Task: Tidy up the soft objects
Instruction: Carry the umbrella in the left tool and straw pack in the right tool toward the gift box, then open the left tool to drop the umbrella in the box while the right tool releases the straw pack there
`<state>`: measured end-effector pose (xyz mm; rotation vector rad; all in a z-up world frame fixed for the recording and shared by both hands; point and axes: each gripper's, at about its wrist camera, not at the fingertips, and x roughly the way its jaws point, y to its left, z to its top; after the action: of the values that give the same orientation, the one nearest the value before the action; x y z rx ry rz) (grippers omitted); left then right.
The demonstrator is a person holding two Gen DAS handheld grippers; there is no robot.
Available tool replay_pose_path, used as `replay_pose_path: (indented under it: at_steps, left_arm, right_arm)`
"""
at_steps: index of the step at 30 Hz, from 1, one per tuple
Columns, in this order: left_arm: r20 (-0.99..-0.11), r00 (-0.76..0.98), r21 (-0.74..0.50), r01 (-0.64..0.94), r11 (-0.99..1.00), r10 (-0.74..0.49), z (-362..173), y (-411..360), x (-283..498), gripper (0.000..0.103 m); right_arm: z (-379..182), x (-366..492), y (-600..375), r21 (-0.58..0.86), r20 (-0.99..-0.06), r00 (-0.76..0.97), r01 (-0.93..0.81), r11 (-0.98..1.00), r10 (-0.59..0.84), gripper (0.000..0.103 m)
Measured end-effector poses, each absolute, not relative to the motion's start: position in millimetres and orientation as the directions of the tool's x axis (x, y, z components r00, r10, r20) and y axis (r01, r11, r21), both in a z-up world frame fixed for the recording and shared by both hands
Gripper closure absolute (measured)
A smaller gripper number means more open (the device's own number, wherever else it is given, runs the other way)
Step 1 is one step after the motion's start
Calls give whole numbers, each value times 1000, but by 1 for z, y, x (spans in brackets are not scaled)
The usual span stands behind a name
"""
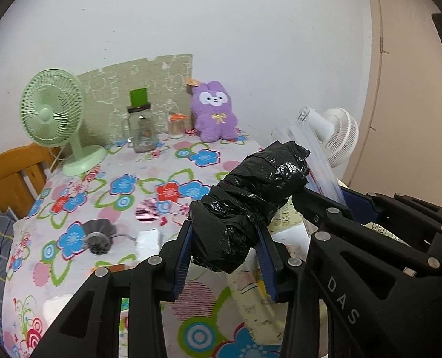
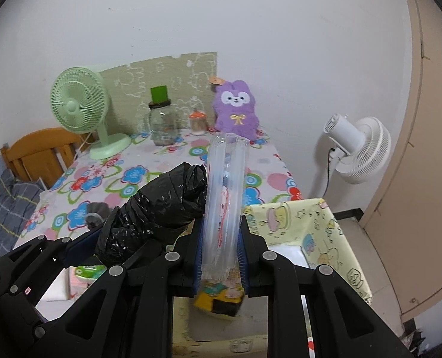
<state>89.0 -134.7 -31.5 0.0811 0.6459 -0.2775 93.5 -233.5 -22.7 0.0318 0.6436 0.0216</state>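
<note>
Carrying both rolls over the near yellow cartoon-print fabric bin (image 2: pixel 325 226), nothing yet dropped, plush purple bunny (image 2: pixel 236 110) untouched far on the flowered tablecloth (image 1: pixel 125 179): left gripper (image 1: pixel 225 256) clamps the crinkly black plastic-bag roll (image 1: pixel 245 197), right gripper (image 2: pixel 221 256) pinches the glossy clear bag roll (image 2: pixel 225 185).

Left tool (image 1: pixel 225 256) clamps black plastic roll (image 1: pixel 248 200), tilted up toward the right. Right tool (image 1: pixel 370 238) alongside, clear plastic bundle (image 1: pixel 319 161) behind it. Purple plush (image 1: pixel 215 113) at counter (image 1: pixel 149 185) far edge; green fan (image 1: pixel 53 116) far-left corner.
</note>
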Motion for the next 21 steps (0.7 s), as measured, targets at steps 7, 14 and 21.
replay_pose_path:
  at_steps: [7,14,21]
  left_arm:
    - [-627,734,-22,318,948,-261,-46,-153,95,61]
    - [-646,712,-20,342,939,-273,-55,-166,99,61]
    - [-668,688,-25,361,932,-284,-66,-175,108,59]
  right_arm:
    - [-35,98,-253,33,-622,783,28,999,-1,80]
    - [-48,102,-267,47,-647,763,61,997,-16,80]
    - [-59,107,-275,53,-672,740,82,995,-25,80]
